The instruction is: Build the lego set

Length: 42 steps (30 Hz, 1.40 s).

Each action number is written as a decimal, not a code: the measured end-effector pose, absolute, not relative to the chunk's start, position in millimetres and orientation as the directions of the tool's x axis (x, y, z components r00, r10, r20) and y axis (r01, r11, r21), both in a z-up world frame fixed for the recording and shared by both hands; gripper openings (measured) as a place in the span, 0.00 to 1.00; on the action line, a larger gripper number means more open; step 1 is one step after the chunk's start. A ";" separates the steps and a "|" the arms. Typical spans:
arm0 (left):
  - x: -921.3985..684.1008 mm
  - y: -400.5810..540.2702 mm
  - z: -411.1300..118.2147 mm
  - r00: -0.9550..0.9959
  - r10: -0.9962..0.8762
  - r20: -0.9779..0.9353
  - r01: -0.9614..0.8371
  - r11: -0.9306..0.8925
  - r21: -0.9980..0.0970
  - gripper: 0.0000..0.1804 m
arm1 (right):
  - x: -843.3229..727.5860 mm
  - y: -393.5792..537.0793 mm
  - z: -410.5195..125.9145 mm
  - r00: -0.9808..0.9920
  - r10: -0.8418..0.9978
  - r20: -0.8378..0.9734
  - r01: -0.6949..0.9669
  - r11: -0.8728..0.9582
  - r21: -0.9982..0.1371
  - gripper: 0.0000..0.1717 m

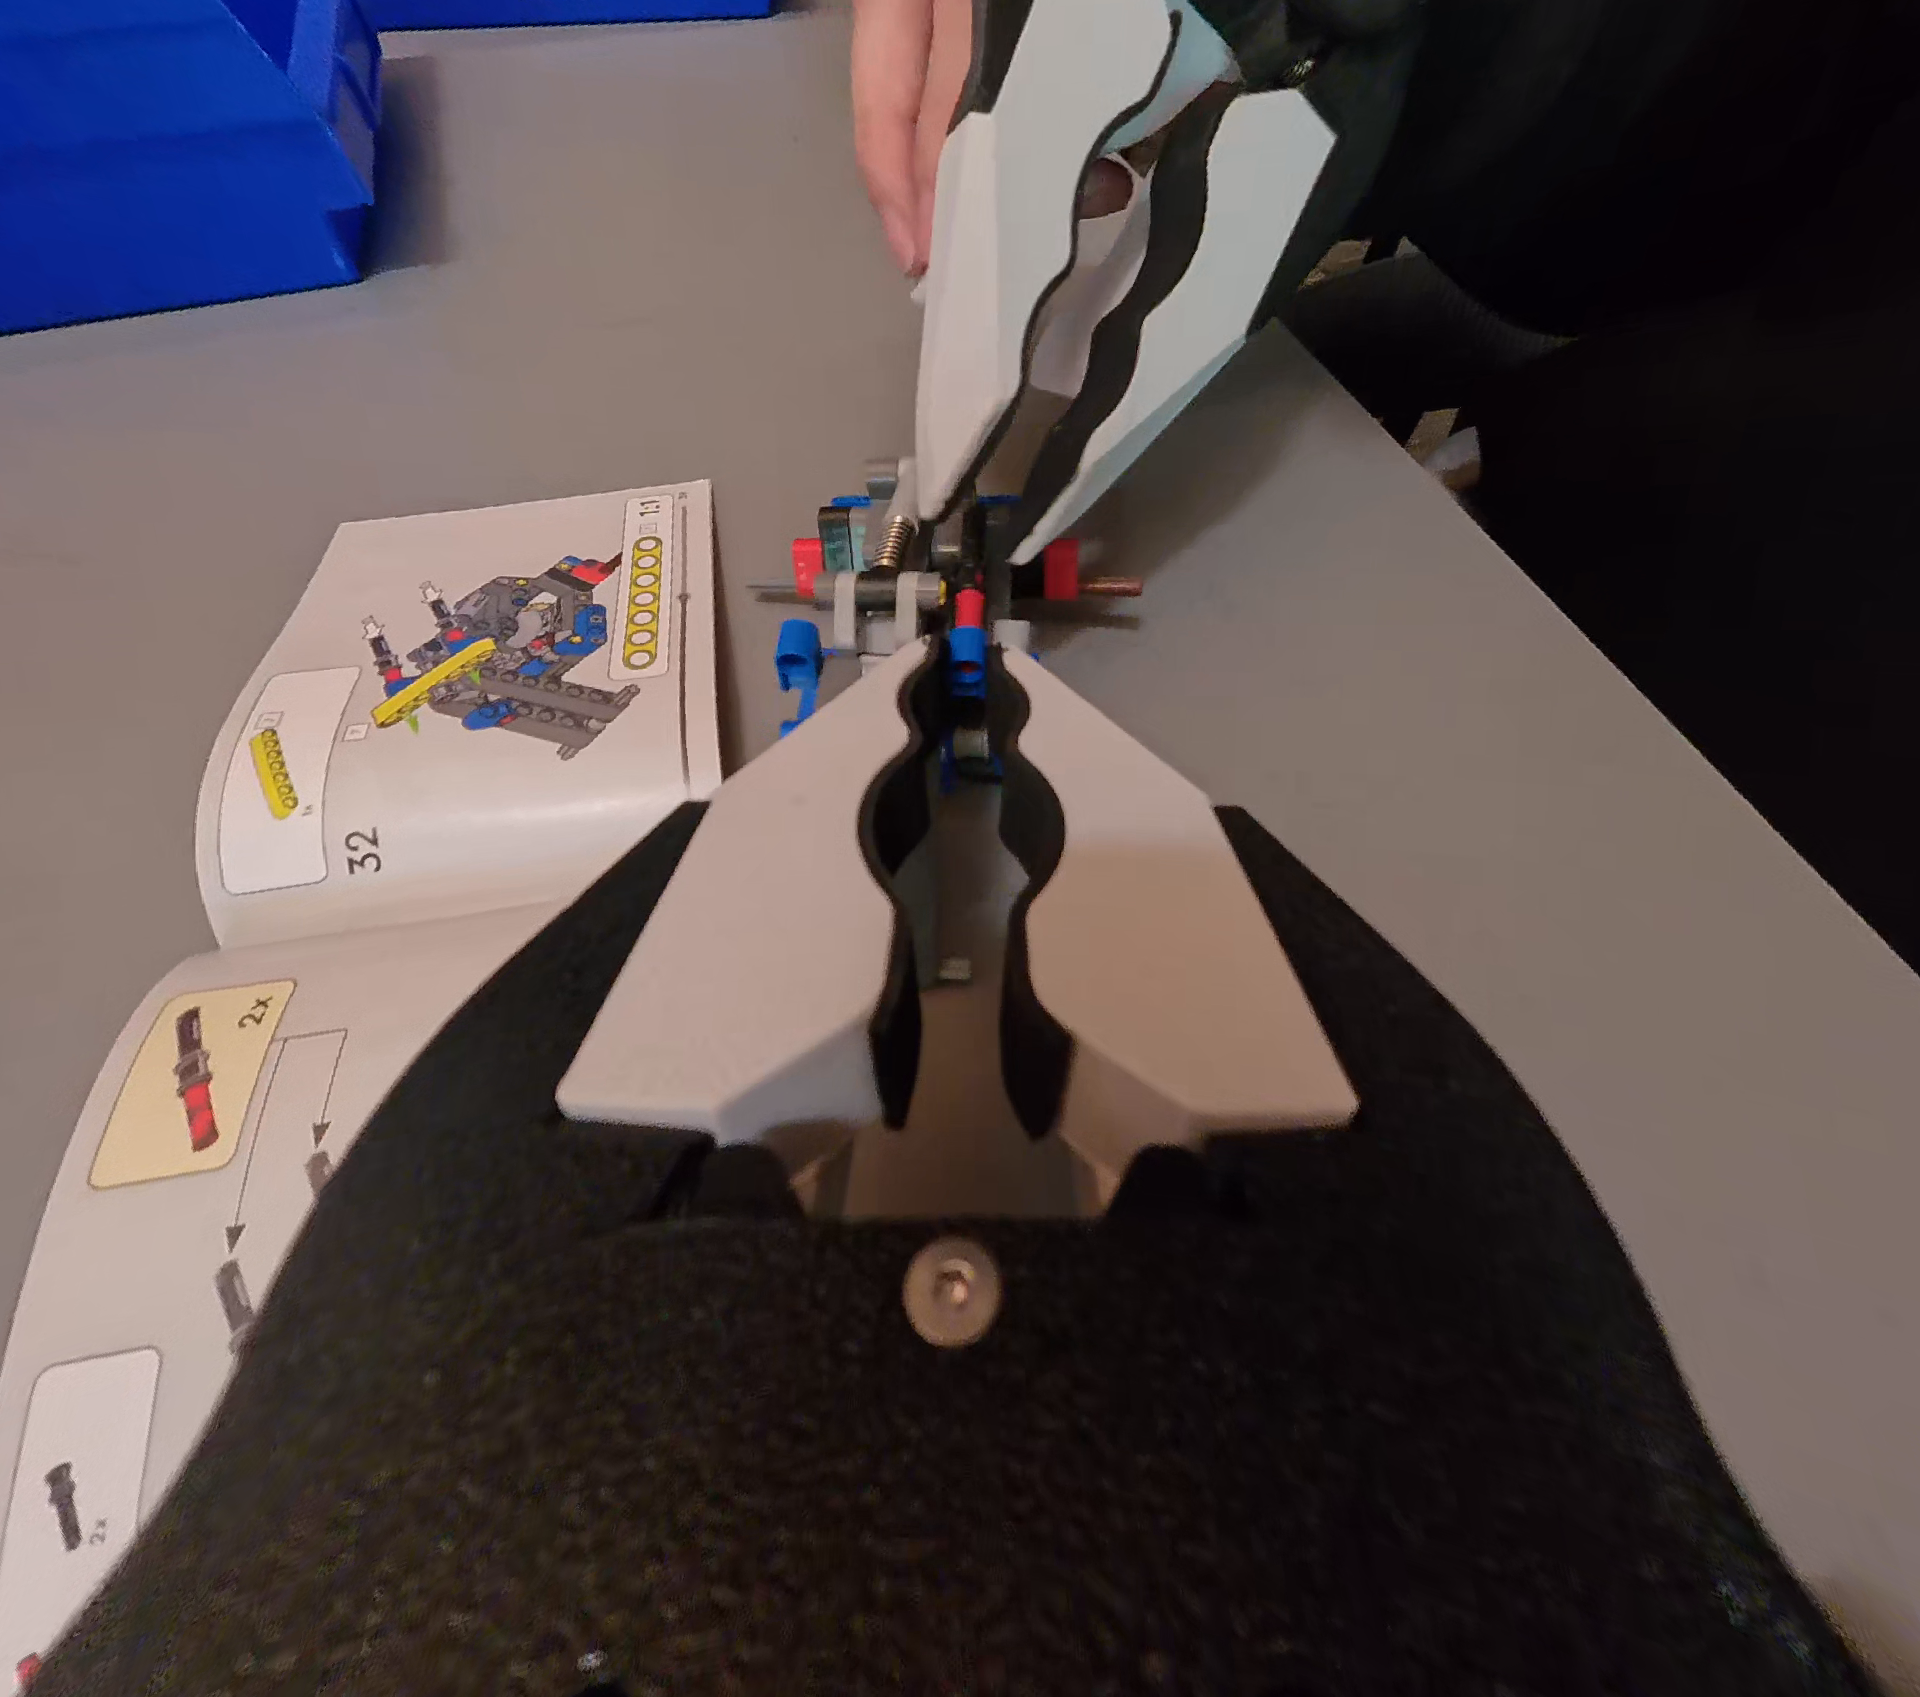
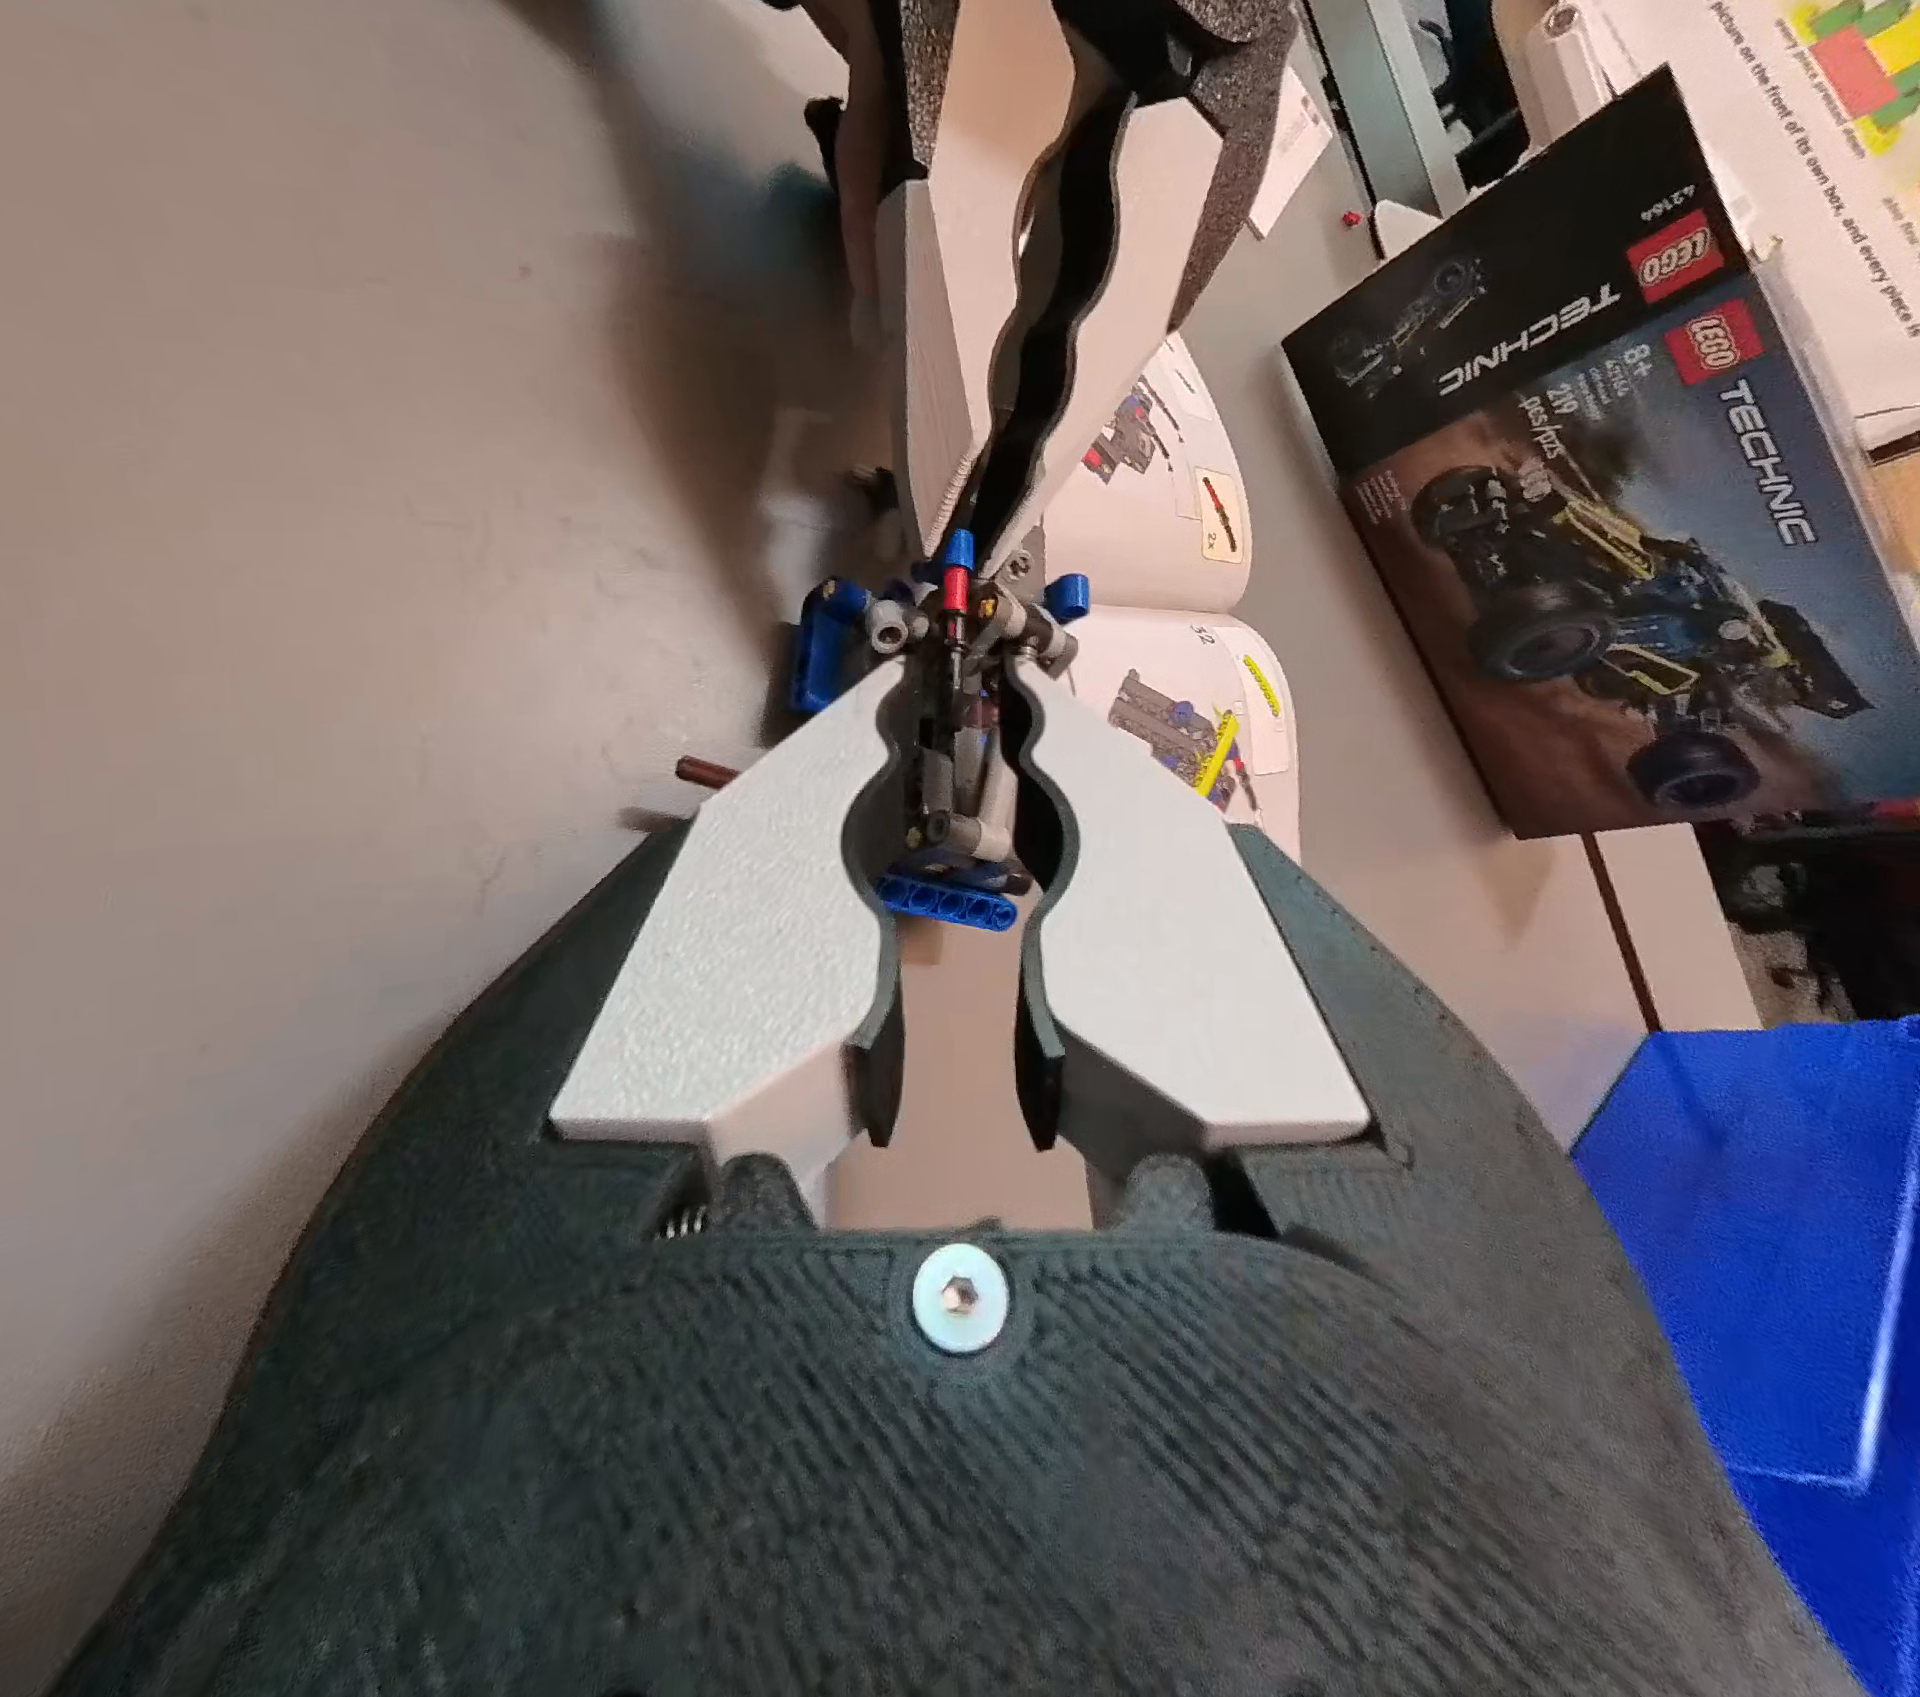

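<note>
- The toy-brick assembly, a knobbly cluster of grey, blue, red and black plastic beams and pins with a small coiled metal spring, sat on the smooth grey worktop between the two claws, just beside the open instruction booklet.
- The left claw, with flat pale-grey fingers lined by wavy black pads, was clamped on a blue-and-red pin that stuck out of the assembly's near end.
- The right claw came in from the opposite side, its fingers standing slightly apart around the assembly's dark-grey frame; whether its pads pressed on the frame could not be told.
- A brown axle projected from the assembly's side past a red bush.
- The hand holding the right claw showed behind that tool's textured black body.
- Glossy blue plastic bins stood at the worktop's far left; one carried a small square printed tag.
- A dark printed cardboard box bearing a buggy picture lay flat near the booklet.
</note>
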<state>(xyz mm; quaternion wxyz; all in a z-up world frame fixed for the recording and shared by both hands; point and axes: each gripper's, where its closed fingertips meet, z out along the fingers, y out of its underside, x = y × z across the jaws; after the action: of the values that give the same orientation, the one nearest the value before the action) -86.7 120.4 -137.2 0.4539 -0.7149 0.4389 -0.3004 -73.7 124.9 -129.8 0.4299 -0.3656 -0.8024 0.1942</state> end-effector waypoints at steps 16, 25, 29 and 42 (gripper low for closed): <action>-86.5 118.7 -135.1 0.422 -0.906 0.037 -0.345 -0.198 -0.918 0.02 | -79.2 120.6 -129.6 -0.353 0.715 0.603 0.421 0.697 -0.580 0.00; -87.0 118.7 -135.1 0.425 -0.905 0.038 -0.344 -0.200 -0.917 0.02 | -83.3 118.5 -130.0 -0.355 0.690 0.631 0.445 0.718 -0.535 0.00; -86.9 118.5 -135.6 0.423 -0.905 0.039 -0.347 -0.201 -0.916 0.02 | -84.1 117.4 -130.6 -0.346 0.694 0.631 0.450 0.713 -0.537 0.00; -87.8 124.3 -139.1 0.465 -0.885 0.002 -0.370 -0.196 -0.908 0.02 | -90.3 121.4 -134.2 -0.310 0.686 0.658 0.507 0.705 -0.497 0.00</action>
<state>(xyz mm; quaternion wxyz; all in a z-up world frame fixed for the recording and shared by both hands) -87.8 124.3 -139.1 0.4609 -0.7211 0.4352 -0.2796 -90.3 121.4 -134.2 0.4552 -0.3713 -0.8032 0.0987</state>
